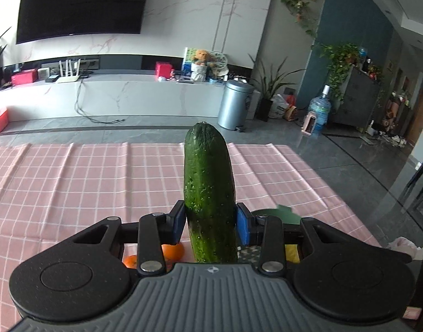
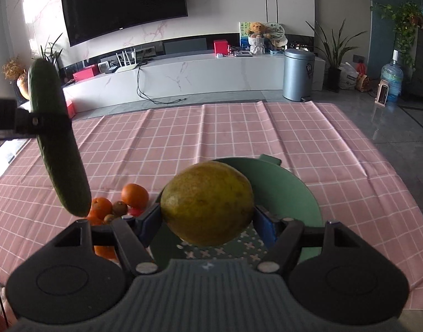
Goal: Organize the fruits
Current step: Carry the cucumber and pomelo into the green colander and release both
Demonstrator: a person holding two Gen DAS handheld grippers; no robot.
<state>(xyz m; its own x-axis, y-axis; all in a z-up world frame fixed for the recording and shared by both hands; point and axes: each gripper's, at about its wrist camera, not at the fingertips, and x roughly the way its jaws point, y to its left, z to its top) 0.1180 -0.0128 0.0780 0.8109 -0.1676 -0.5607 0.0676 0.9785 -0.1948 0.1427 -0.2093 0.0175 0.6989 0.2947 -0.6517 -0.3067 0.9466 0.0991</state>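
Both loads are lifted clear of the bench (image 2: 308, 138). The left gripper (image 1: 210, 221) is clamped on an upright cucumber (image 1: 208, 191); the right gripper (image 2: 207, 218) squeezes a yellow-green fruit (image 2: 207, 203) directly above the green bowl (image 2: 294, 191). The carrying step looks underway; next, lower the fruit into the bowl and release. 2 oranges (image 2: 134, 195) wait beside it.

soft daylight from the left, flaring white on the marble wall (image 2: 31, 8) in the right wrist view. strong fisheye bending and dark vignetted corners. mild softness overall; faint reflections on the glossy floor (image 1: 350, 152).
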